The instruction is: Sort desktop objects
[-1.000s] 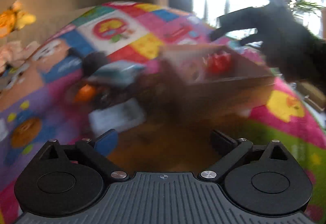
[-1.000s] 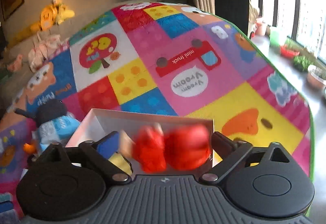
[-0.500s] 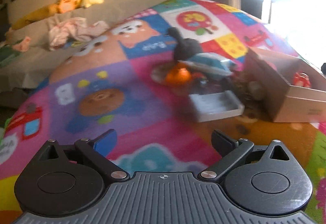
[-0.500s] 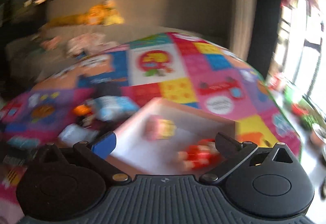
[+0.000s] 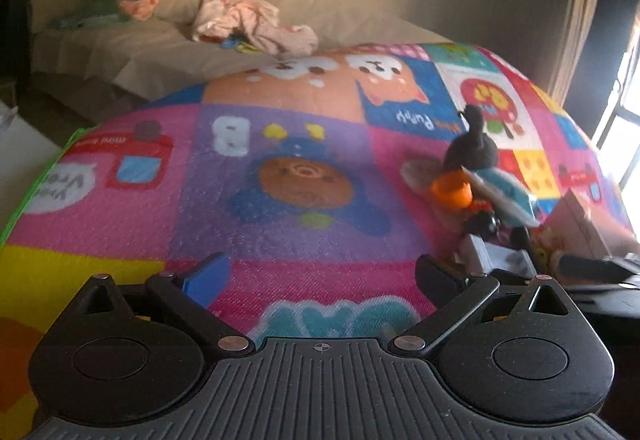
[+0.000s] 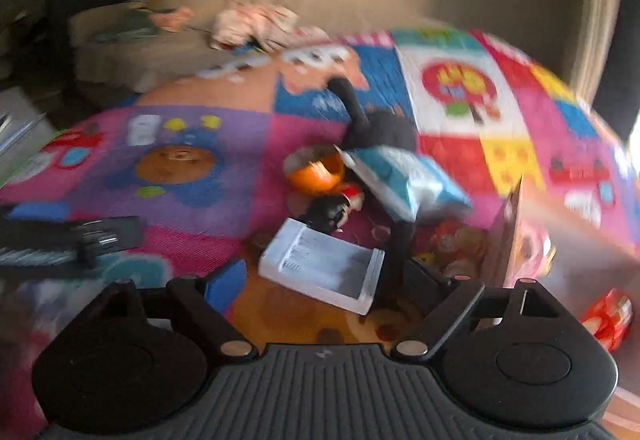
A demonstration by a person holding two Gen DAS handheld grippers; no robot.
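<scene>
Left wrist view: the left gripper (image 5: 322,274), jaws spread and empty, hangs over a woven-textured patchwork play mat (image 5: 280,200). At right, clutter: orange cup (image 5: 451,191), black plush (image 5: 472,148), blue-white packet (image 5: 502,194).

Right wrist view, blurred: the right gripper (image 6: 332,280) has just narrowed slightly, nothing between its jaws; ahead, a flat grey rectangular tray (image 6: 324,264). Cardboard box (image 6: 532,236) at right holds a red toy (image 6: 608,318).

Toy heap (image 6: 360,192) beside box (image 6: 560,240)

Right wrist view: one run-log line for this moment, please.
right gripper: open, empty, jaws just narrowed | ahead: grey tray, blue packet | red toy in box | left gripper: open
</scene>
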